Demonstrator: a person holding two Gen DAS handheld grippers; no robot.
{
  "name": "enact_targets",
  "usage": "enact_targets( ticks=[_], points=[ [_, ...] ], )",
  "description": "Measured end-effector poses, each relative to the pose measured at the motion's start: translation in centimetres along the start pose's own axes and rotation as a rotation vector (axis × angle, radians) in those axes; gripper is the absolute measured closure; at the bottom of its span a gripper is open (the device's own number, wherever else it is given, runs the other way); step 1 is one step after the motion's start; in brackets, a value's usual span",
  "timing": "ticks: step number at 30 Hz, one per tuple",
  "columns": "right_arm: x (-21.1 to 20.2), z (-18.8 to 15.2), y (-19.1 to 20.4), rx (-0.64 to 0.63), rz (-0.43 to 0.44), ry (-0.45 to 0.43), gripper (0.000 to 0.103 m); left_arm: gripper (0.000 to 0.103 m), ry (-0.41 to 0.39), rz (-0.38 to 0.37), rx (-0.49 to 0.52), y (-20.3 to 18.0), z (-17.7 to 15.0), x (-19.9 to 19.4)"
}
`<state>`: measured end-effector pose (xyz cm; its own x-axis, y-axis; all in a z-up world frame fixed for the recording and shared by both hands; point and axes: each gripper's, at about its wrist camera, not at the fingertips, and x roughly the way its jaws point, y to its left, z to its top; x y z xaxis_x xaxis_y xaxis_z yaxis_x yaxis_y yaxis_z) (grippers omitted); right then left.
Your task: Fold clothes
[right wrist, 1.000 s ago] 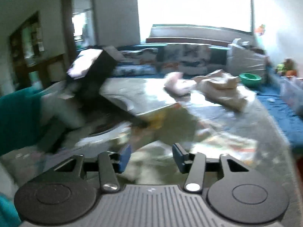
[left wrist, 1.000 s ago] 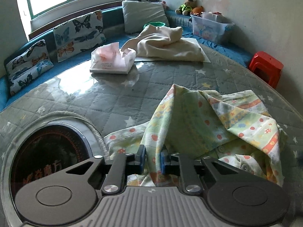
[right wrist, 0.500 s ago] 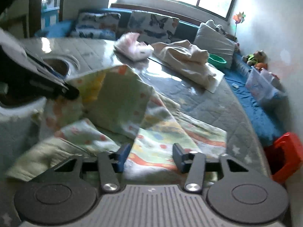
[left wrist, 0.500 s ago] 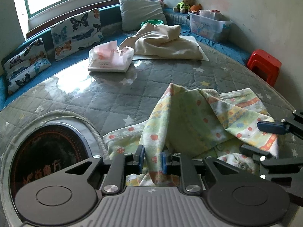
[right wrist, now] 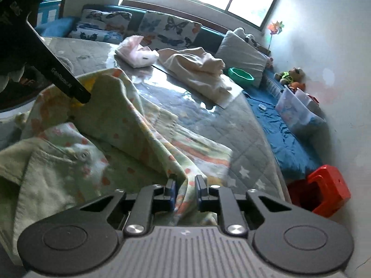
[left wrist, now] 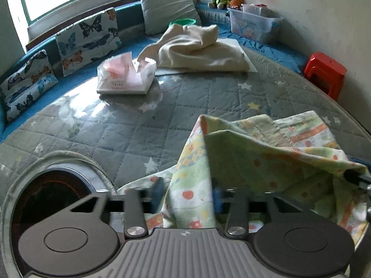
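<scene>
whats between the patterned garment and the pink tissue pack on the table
Only bare grey quilted table cover, seen in the left wrist view, lies between the pastel patterned garment and the pink tissue pack.

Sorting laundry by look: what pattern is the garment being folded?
Pale green garment with orange-red dots; left wrist view.

The left hand-held gripper (left wrist: 186, 195) has its fingers spread, patterned cloth (left wrist: 255, 162) draped between them over the quilted counter (left wrist: 185, 106)

Left gripper (left wrist: 187, 198) fingertips are smeared with motion blur, half buried under the patterned garment (left wrist: 266, 169). At 3 o'clock in the left view, the right gripper (left wrist: 358, 178) gets chopped off by the edge. Round dark opening (left wrist: 46, 199) at 8 o'clock is cropped too.
</scene>
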<state>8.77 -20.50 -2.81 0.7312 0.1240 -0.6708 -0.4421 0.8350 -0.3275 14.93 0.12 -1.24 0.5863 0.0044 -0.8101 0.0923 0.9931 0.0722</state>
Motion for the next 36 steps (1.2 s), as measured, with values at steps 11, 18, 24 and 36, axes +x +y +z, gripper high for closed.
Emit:
enact_targets(
  ticks=[11,18,24,36],
  points=[
    [0.8,-0.8,-0.6,-0.032,-0.008,0.011,0.093,0.082,0.023,0.000,0.032,0.4,0.0,0.8],
    [0.1,1.8,-2.3,-0.077,-0.080,-0.065,0.099,0.095,-0.024,-0.005,-0.005,2.1,0.8,-0.6],
    [-2.0,5.9,-4.3,-0.057,-0.168,-0.197,0.100,0.097,-0.122,0.016,-0.051,4.1,3.2,-3.4],
    [-6.4,13.0,-8.1,-0.003,-0.308,-0.434,0.100,0.097,-0.410,0.053,-0.137,8.4,8.5,-14.1]
  ],
)
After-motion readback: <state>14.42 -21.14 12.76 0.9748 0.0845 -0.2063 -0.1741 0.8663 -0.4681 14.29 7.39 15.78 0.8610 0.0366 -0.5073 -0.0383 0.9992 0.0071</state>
